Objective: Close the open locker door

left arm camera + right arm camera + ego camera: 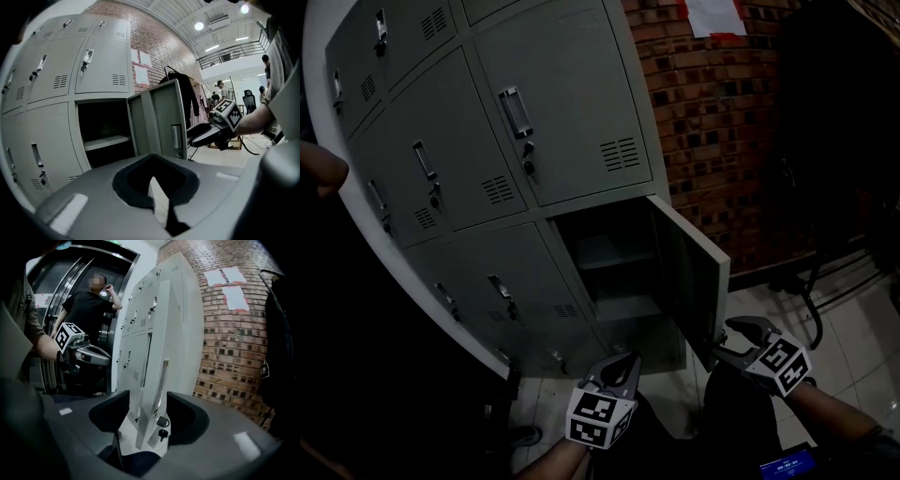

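The grey locker bank has one open door at its lower right, swung out towards me, with a shelf inside the compartment. My right gripper is open at the door's lower outer corner. In the right gripper view the door's edge stands between the spread jaws of my right gripper, with keys hanging from its lock; I cannot tell if a pad touches it. My left gripper hangs in front of the compartment, shut and empty; in its own view my left gripper faces the door.
A brick wall with paper sheets stands right of the lockers. A dark chair frame and cable sit on the white tile floor. A person in black stands beyond the left gripper. A dark coat hangs behind the door.
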The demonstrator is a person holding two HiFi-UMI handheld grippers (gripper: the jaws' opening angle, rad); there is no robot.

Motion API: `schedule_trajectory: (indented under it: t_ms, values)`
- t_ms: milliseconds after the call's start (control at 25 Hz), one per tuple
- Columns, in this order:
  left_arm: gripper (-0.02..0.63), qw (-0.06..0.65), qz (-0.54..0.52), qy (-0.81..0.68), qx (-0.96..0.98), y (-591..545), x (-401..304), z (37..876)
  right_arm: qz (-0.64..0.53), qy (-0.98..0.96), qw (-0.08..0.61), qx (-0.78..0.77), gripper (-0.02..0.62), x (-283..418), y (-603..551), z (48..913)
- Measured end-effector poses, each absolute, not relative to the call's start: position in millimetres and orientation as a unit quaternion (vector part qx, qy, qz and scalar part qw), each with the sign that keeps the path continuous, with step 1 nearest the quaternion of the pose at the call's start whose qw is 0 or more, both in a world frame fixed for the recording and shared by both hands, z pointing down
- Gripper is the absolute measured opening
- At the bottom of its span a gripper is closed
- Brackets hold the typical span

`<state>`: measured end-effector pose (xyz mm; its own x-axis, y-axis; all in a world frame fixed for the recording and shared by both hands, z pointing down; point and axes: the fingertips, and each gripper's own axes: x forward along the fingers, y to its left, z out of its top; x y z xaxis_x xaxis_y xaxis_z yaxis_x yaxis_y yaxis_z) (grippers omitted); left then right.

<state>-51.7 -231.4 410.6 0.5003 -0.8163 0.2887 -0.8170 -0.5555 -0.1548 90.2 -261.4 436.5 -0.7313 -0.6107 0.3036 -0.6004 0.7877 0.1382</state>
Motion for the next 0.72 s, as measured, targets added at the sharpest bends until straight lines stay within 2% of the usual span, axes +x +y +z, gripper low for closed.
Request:
schedule_trajectory:
  t_ms: [240,720]
  values:
    - [0.000,0.011,0.173,-0.466,0.867,-240,-50,421,-0.020,-0.935,0.171,0.309,0.281,86,-270,443]
    - [0.000,0.002,0.167,-0.458,0.873,-233,-44,412,-0.049,-0.939,0.178,0.290,0.284,76,-278,429]
